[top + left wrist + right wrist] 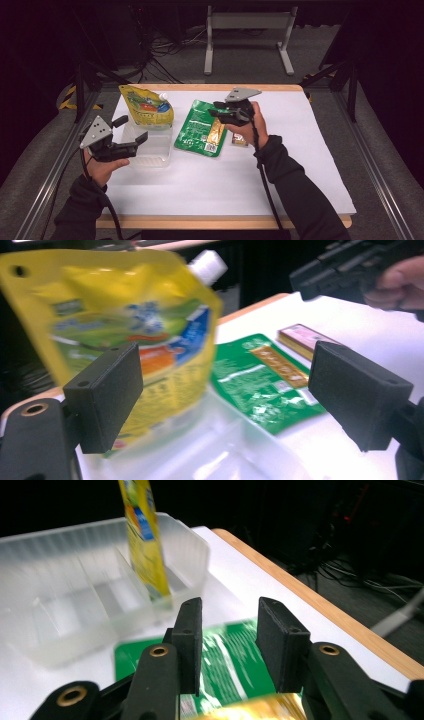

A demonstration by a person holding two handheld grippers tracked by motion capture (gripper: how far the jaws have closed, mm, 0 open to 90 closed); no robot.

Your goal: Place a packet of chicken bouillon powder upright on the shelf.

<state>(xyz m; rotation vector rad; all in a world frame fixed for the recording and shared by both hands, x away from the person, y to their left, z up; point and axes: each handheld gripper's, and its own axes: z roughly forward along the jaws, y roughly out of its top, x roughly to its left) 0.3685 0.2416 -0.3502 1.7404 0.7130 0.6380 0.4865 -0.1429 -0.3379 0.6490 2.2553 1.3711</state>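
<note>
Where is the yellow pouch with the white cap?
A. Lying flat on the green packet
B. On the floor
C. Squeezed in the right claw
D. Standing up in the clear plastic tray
D. The yellow pouch stands upright inside the clear plastic tray, beside the green packet, and no claw touches it.

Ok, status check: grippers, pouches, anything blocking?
Left gripper open, off the yellow pouch standing in the clear bin. Right gripper part open, empty, over the green packet. Nothing blocking.
</note>
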